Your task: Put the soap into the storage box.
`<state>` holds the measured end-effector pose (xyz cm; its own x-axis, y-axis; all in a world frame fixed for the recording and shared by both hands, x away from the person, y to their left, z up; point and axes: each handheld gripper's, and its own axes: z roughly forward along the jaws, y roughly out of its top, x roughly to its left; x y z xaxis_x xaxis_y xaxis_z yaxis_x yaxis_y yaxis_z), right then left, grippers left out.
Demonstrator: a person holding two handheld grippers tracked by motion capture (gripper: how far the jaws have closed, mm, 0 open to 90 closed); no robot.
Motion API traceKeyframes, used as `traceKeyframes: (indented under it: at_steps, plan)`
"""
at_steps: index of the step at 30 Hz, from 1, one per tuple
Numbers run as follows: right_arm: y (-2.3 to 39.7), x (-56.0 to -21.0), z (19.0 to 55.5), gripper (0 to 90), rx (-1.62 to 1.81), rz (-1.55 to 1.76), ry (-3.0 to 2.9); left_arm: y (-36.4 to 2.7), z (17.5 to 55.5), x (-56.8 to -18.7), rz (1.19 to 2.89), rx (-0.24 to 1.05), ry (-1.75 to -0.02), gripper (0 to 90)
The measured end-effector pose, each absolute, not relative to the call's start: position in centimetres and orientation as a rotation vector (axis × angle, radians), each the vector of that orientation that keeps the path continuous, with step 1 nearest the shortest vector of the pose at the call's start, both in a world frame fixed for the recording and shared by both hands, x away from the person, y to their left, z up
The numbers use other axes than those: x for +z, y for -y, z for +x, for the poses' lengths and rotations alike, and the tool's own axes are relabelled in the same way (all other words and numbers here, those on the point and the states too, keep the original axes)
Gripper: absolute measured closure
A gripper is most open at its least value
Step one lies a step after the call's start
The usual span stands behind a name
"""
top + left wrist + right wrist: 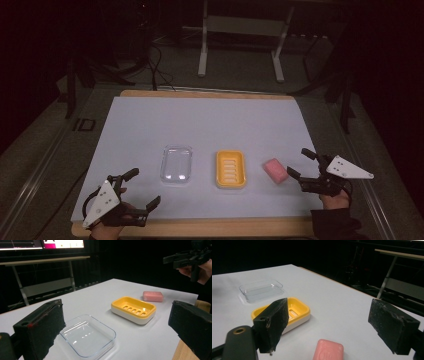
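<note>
A pink bar of soap (275,170) lies on the white tabletop, to the right of a yellow soap dish (231,169) with a slotted insert. Left of the dish sits a clear plastic tray (176,164), holding nothing. My right gripper (299,163) hovers open just right of the soap, jaws pointing at it. In the right gripper view the soap (329,350) lies low between the wide-apart jaws, with the dish (297,307) beyond. My left gripper (142,188) stands open near the front left edge, holding nothing. It faces the tray (87,336) and the dish (133,308).
A white sheet (210,120) covers a wooden table whose front edge (200,227) runs just before my hands. Behind the table stands a metal frame (240,30), with cables (157,70) on the floor. A lit screen (42,243) glows at the back of the left gripper view.
</note>
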<state>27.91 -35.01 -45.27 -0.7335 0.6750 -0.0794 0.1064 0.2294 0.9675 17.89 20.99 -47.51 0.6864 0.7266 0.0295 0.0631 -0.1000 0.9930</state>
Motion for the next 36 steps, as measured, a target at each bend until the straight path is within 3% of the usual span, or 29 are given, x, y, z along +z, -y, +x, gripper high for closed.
traceKeyframes:
  at_steps: [23, 36]
  plan:
    - [33.9, -46.0, 28.3, 12.8, 1.495, 0.743, -2.088, -20.8, 18.0, -47.5, 1.602, 0.622, -0.663, 0.7]
    - [33.7, -44.1, 29.3, 15.4, 1.326, 0.829, -2.288, -20.6, 18.2, -47.8, 1.633, 0.631, -0.669, 0.7]
